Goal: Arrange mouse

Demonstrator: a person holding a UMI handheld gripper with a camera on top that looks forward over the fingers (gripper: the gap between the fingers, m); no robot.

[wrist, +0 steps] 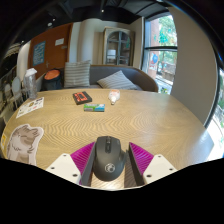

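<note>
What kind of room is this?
Probably a living room or lounge: a wooden table with a mouse between the open fingers, a sofa with cushions beyond, and a glass-doored cabinet.

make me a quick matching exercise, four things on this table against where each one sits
Things:
1. mouse
2. glass
3. book
4. dog picture

Places:
a. at the table's near left edge, beside the gripper
b. far side of the table, left of the glass
c. between the gripper's two pink pads, jaws open
d. far side of the table, straight beyond the mouse

Pairs: 1-c, 2-d, 3-b, 4-a
</note>
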